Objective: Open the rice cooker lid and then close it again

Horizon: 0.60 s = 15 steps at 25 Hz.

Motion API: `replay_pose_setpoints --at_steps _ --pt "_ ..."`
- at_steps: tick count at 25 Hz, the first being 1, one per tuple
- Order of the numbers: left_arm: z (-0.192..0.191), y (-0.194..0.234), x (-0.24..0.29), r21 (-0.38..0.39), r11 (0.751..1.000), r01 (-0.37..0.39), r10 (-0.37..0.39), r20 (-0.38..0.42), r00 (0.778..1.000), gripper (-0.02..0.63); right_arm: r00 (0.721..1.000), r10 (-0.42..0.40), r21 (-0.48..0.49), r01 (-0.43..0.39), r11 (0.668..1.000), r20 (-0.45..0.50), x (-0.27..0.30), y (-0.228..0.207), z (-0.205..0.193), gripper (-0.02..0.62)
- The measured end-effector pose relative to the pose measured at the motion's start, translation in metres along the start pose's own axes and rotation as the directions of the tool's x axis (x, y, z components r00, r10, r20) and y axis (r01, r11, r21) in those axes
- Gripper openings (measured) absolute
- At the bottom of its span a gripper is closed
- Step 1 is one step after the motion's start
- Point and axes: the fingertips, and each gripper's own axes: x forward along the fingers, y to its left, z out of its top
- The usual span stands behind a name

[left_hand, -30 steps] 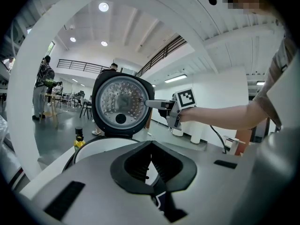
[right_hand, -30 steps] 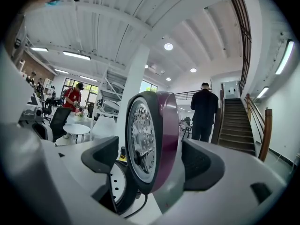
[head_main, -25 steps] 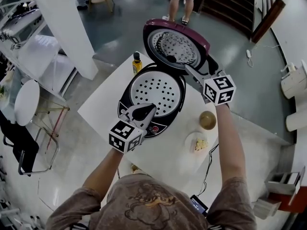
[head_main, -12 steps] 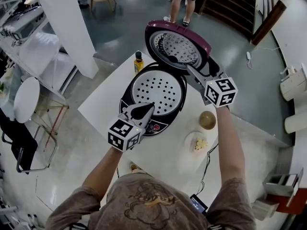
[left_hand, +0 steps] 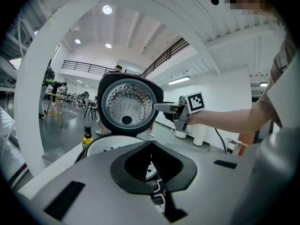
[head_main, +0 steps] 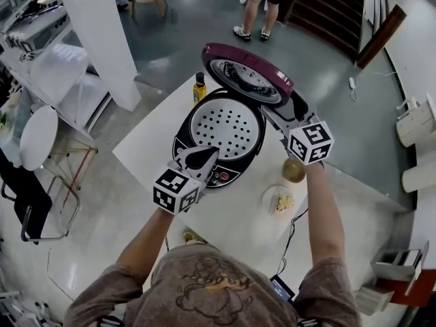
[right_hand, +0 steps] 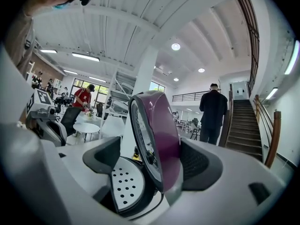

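Note:
The black rice cooker (head_main: 197, 167) stands on the white table with its purple lid (head_main: 246, 72) raised and tilted forward over a white perforated tray (head_main: 226, 122). My right gripper (head_main: 271, 109) is open and straddles the lid's right edge. In the right gripper view the lid (right_hand: 161, 139) stands between the jaws, with the purple outside against the right pad. My left gripper (head_main: 212, 152) is shut and empty, resting over the cooker's front by the control panel (head_main: 224, 176). The left gripper view shows the lid's metal inner face (left_hand: 127, 104) ahead of its jaws (left_hand: 151, 146).
A yellow bottle (head_main: 199, 86) stands behind the cooker. A small bowl (head_main: 294, 170) and a plate of food (head_main: 281, 201) sit to its right. The table (head_main: 146, 148) has edges near on the left and back. A person (head_main: 259, 5) stands beyond it, and a white pillar (head_main: 102, 33) rises at the left.
The lid has tipped forward and lower over the pot, with my right gripper moving down along with it. My left gripper has stayed in place.

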Motion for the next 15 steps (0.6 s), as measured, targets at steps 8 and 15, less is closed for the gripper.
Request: replay_pose_setpoints --at_steps 8,15 --pt "-0.002 -0.005 -0.013 -0.003 1.0 0.0 0.0 0.012 1.0 0.021 0.999 0.034 -0.022 -0.035 0.999 -0.009 -0.013 0.029 -0.006 0.391" --pt "-0.002 -0.006 -0.024 -0.021 1.0 -0.017 0.017 0.026 1.0 0.021 0.998 0.061 -0.077 -0.063 0.995 -0.028 -0.021 0.048 -0.006 0.391"
